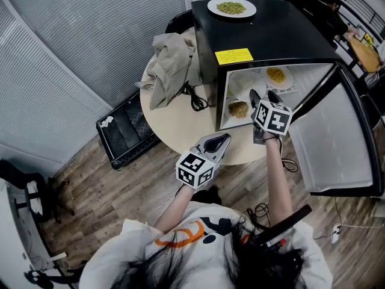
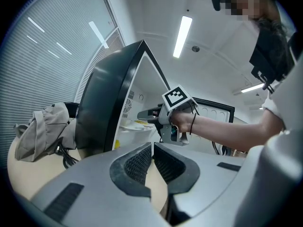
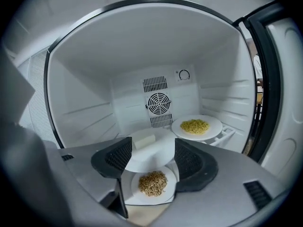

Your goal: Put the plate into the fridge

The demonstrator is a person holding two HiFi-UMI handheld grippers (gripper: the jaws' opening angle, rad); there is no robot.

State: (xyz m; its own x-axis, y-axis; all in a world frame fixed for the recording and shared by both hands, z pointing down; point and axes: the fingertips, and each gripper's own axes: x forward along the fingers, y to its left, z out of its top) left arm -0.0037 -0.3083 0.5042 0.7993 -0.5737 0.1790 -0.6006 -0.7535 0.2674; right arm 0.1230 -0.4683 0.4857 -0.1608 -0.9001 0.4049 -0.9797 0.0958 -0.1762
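Observation:
A black mini fridge (image 1: 264, 35) stands on the round table (image 1: 174, 128) with its door (image 1: 337, 143) swung open to the right. My right gripper (image 1: 263, 95) reaches into the opening, open and holding nothing (image 3: 152, 148). Just below and between its jaws a white plate of brownish food (image 3: 152, 184) rests on the fridge floor (image 1: 239, 109). A second plate with yellow noodles (image 3: 196, 126) sits at the back right (image 1: 277, 75). A third plate with green food (image 1: 231, 8) lies on top of the fridge. My left gripper (image 1: 222, 139) hovers over the table's front edge, shut and empty (image 2: 152, 148).
Behind the brownish plate is a white dish with a pale block (image 3: 144, 141). A beige cloth (image 1: 168, 65) and a black cable (image 1: 195, 98) lie on the table left of the fridge. A black crate (image 1: 126, 131) stands on the floor beside the table.

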